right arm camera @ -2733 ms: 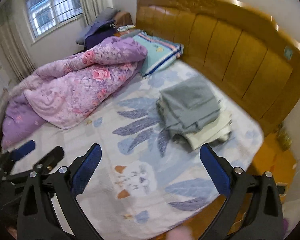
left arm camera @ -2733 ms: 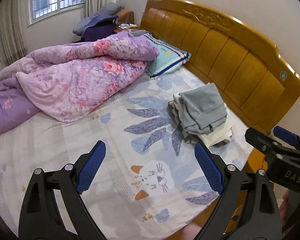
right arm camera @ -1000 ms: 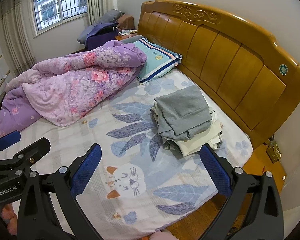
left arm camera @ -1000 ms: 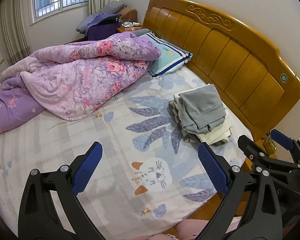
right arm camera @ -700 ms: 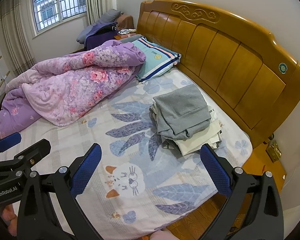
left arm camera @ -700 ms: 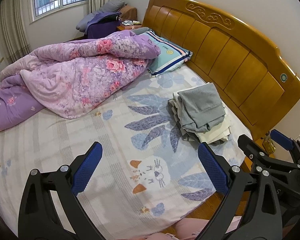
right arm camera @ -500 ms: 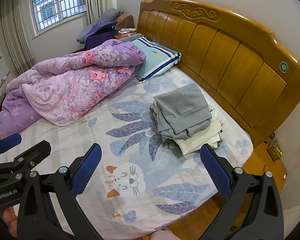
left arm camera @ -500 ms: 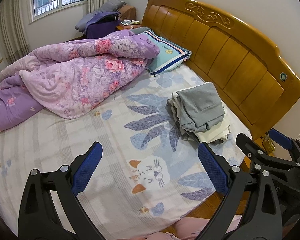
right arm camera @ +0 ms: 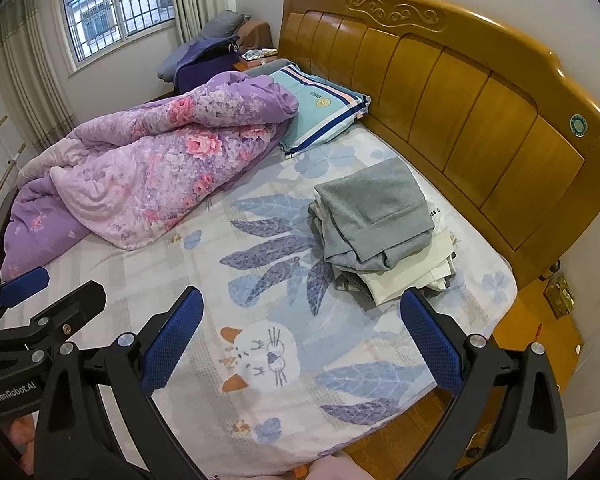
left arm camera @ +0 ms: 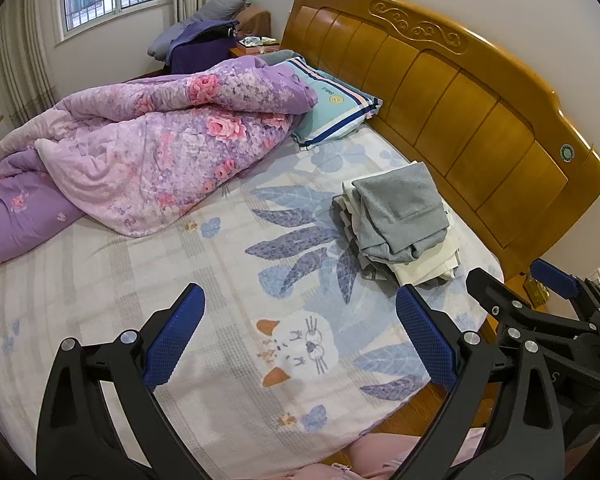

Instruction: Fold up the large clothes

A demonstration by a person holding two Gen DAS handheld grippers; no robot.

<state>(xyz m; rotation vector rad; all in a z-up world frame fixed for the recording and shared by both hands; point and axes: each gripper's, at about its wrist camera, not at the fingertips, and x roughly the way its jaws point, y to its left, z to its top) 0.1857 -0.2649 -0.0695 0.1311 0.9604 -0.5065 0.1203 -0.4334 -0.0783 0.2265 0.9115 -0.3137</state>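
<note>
A stack of folded clothes [left arm camera: 400,224], grey on top and cream below, lies on the bed near the headboard; it also shows in the right wrist view [right arm camera: 380,232]. My left gripper [left arm camera: 300,336] is open and empty, held above the near edge of the bed. My right gripper [right arm camera: 302,334] is open and empty beside it. The right gripper shows at the right edge of the left wrist view [left arm camera: 540,292]. The left gripper shows at the left edge of the right wrist view [right arm camera: 44,296].
A crumpled purple floral quilt [left arm camera: 140,152] covers the left of the bed. A striped teal pillow [left arm camera: 332,108] lies by the wooden headboard [left arm camera: 480,100]. The patterned sheet [left arm camera: 220,280] lies between quilt and clothes. A nightstand [right arm camera: 548,320] stands at the right.
Both grippers have drifted slightly; the view has shifted a little. Both stay open and empty. The clothes stack has not moved.
</note>
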